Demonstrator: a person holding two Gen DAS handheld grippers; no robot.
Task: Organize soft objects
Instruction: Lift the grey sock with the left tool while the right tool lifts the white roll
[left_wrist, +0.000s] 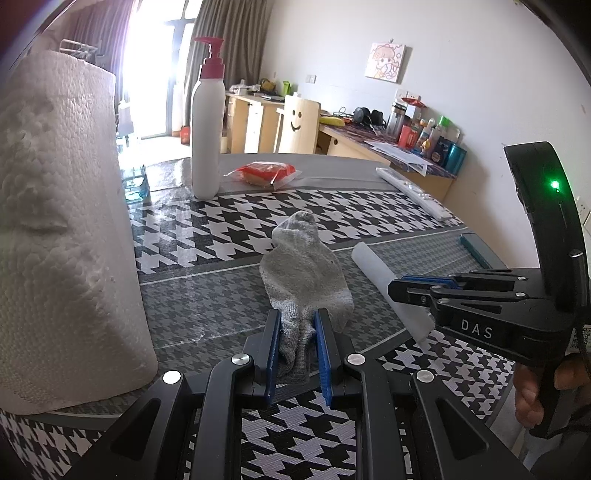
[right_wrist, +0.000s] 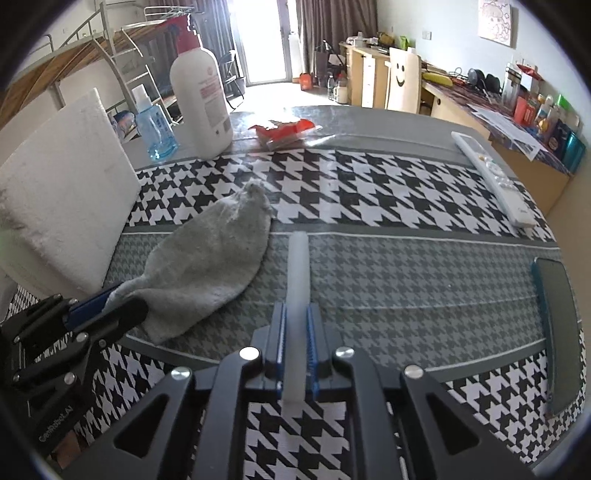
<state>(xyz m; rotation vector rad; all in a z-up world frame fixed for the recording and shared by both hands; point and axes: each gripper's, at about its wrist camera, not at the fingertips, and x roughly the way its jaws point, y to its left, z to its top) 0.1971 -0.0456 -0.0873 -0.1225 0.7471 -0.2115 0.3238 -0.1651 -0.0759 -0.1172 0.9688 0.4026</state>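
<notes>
**A:** Your left gripper (left_wrist: 297, 343) is pinching the near end of the grey sock (left_wrist: 304, 269). The blue pads are pressing into the bunched fabric, so the jaws are standing only a narrow way apart. The sock's long axis is running straight away from that gripper, its rounded far end lying toward the white pump bottle (left_wrist: 207, 125) at the back of the houndstooth tablecloth (left_wrist: 207, 229).

**B:** And the right one?

**A:** Your right gripper (right_wrist: 295, 343) is straddling the white roll (right_wrist: 297, 291), which is lying on the cloth and pointing straight ahead along the fingers. In the right wrist view a thin gap is showing on either side of the roll, so I'm reading the pads as standing just off it, not gripping.

**B:** So which hand is nearer the sock?

**A:** The left, since it is already holding it. The sock is lying just left of the roll, the two roughly parallel and not quite touching as far as I can tell. You're tipping both grippers downward toward the table, side by side, with the right sitting close beside the left.

**B:** What is the next move hanging on?

**A:** My guess is that parallel lie. The paper towel roll (left_wrist: 62, 221) is standing close on your left, so you're working in a tight lane.
</notes>
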